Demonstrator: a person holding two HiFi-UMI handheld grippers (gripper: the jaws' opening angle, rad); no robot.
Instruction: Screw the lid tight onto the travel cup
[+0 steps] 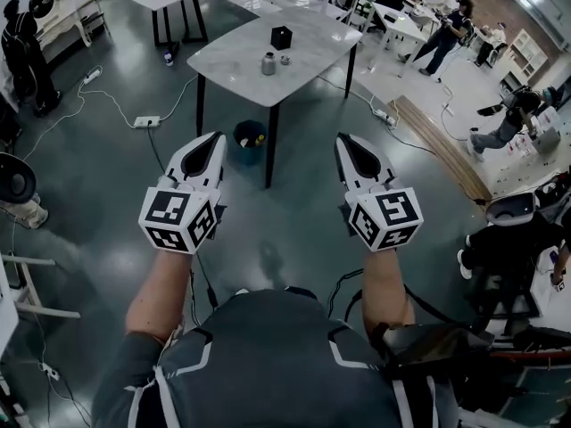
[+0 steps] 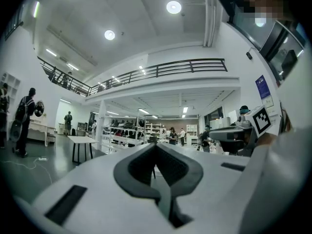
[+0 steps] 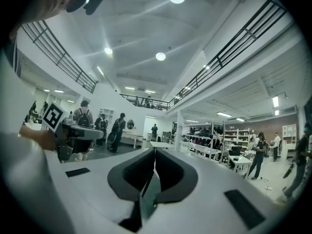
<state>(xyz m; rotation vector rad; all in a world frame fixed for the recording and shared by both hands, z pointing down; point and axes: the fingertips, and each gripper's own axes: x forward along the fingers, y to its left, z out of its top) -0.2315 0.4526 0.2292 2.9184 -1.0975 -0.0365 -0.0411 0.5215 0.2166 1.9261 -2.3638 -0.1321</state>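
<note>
The person is holding the left hand-held gripper [image 1: 217, 137] and the right hand-held gripper [image 1: 342, 139] out level in front of the body, side by side and well apart. In both gripper views the jaws are lying together with nothing between them, so each is empty. Ahead of them the dark floor [image 1: 107, 194] is stretching away, and a blue bucket [image 1: 251, 138] is sitting under the near edge of the counter [image 1: 232, 59].

On that counter, well beyond either gripper, the travel cup [image 1: 268, 63] is standing; it appears upright, its long axis running vertically and its mouth pointing up, though it is too small to read finely. The lid [image 1: 285, 60] is lying just beside it, not yet on it, with a black box [image 1: 281, 37] farther back.

Judging from this, the task is only at the approach. The next move is calling for walking up to the counter, opening the jaws, steadying the cup body with one gripper and picking up the lid with the other.
</note>
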